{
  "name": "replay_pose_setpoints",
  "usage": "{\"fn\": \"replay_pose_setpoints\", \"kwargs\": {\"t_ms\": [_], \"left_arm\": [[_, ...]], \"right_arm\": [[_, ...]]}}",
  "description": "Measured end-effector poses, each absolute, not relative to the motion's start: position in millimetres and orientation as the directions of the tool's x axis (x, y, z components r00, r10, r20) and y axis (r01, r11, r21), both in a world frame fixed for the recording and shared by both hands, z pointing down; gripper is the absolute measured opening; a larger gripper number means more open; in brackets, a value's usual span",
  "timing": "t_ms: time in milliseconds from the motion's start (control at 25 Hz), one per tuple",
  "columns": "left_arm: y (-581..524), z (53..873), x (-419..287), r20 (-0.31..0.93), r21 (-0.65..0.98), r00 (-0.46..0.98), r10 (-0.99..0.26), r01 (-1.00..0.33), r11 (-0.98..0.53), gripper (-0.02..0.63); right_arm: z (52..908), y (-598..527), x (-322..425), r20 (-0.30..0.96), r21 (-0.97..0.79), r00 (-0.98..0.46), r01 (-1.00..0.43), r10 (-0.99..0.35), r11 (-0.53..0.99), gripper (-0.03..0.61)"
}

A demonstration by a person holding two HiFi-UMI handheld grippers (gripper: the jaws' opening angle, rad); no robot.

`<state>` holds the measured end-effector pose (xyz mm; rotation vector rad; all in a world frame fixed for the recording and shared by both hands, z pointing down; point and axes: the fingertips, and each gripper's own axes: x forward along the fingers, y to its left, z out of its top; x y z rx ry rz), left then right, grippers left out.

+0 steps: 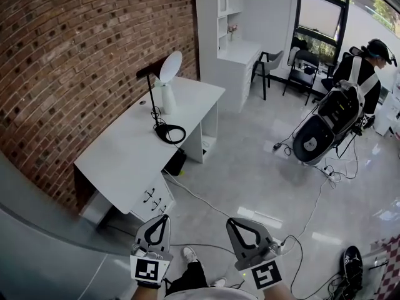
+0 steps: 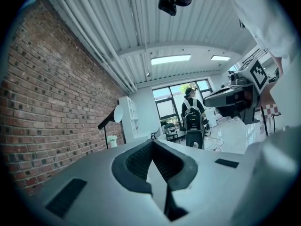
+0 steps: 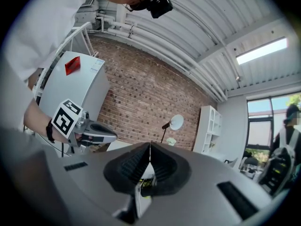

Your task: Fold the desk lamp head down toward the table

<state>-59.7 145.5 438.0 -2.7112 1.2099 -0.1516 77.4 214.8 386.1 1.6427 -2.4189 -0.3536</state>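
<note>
Desk lamp (image 1: 170, 65) stands far end of white desk (image 1: 119, 161) by brick wall, head up. L gripper (image 1: 160, 220) & R gripper (image 1: 239, 225) are both closed, empty, well apart from the desk; nothing to grab till closer, prob.

A white desk (image 1: 119, 158) by the brick wall (image 1: 75, 55) bears a lamp (image 1: 170, 65), a white pot (image 1: 168, 99) just beside it, and a black ring (image 1: 170, 134) at the lamp's foot.
</note>
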Motion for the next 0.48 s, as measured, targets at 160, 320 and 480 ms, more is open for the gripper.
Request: {"fn": "replay_pose_setpoints", "kwargs": {"t_ms": [160, 320, 480], "left_arm": [[106.6, 428.9, -51.1, -0.003, -0.220, 0.677, -0.736, -0.718, -0.660, 0.007], [60.9, 428.4, -61.1, -0.007, -0.212, 0.669, -0.743, -0.727, -0.653, 0.006], [15.9, 433.5, -75.7, -0.004, -0.217, 0.667, -0.745, -0.728, -0.651, 0.006]], "right_arm": [[379.0, 179.0, 80.2, 0.028, 0.342, -0.368, -0.870, -0.929, 0.355, 0.018], [373.8, 131.2, 70.6, 0.009, 0.313, -0.371, -0.881, -0.929, 0.355, 0.018], [371.4, 83.4, 52.1, 0.015, 0.337, -0.385, -0.867, -0.923, 0.367, 0.018]]}}
